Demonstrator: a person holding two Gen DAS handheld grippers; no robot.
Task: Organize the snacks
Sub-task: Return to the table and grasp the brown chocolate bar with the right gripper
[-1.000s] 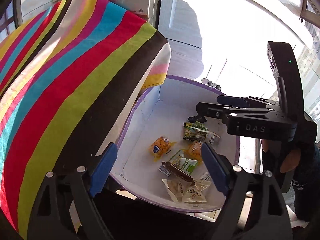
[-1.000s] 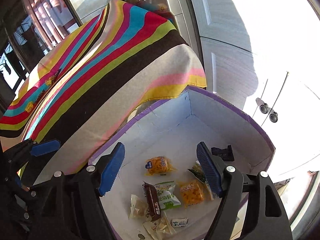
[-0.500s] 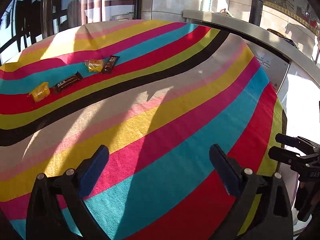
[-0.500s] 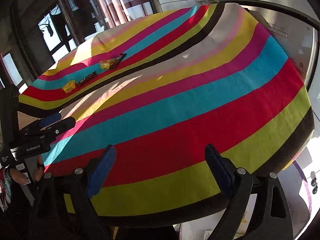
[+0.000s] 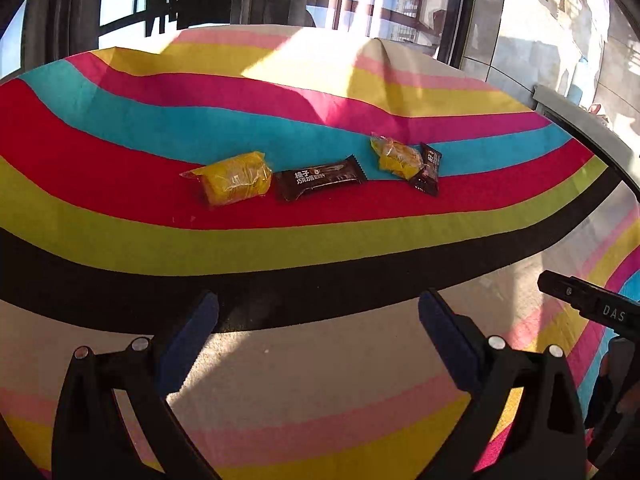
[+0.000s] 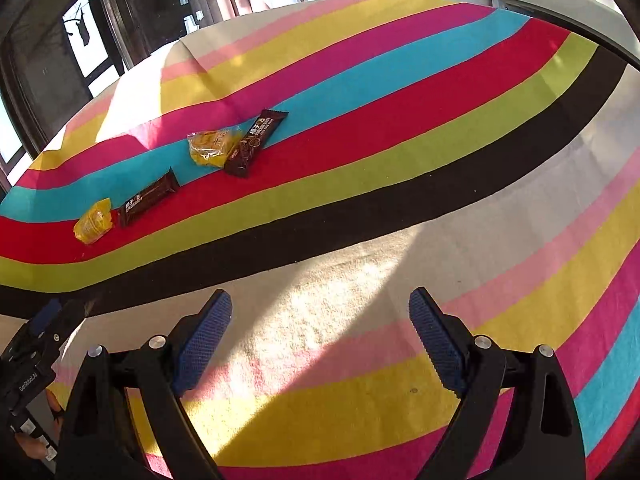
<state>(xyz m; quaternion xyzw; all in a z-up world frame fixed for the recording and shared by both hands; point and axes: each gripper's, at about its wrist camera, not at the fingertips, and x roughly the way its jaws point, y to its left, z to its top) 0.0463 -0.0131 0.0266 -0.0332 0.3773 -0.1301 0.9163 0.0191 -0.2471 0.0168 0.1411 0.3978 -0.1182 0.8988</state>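
Striped tablecloth (image 5: 320,240): matt, nubbly woven cloth. Two yellow snack packs (image 5: 234,178): glossy, crinkled clear film. Two brown bar wrappers (image 5: 320,178): shiny plastic foil. My tongs' pads (image 6: 204,338): blue, textured rubbery facing on matt black plastic, metal rivets.

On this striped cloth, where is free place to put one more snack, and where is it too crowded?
Free: the cream band between the open left gripper and the black stripe, and the lime stripe beyond. Crowded: the red stripe, where two yellow packets and two brown bars lie touching in pairs.
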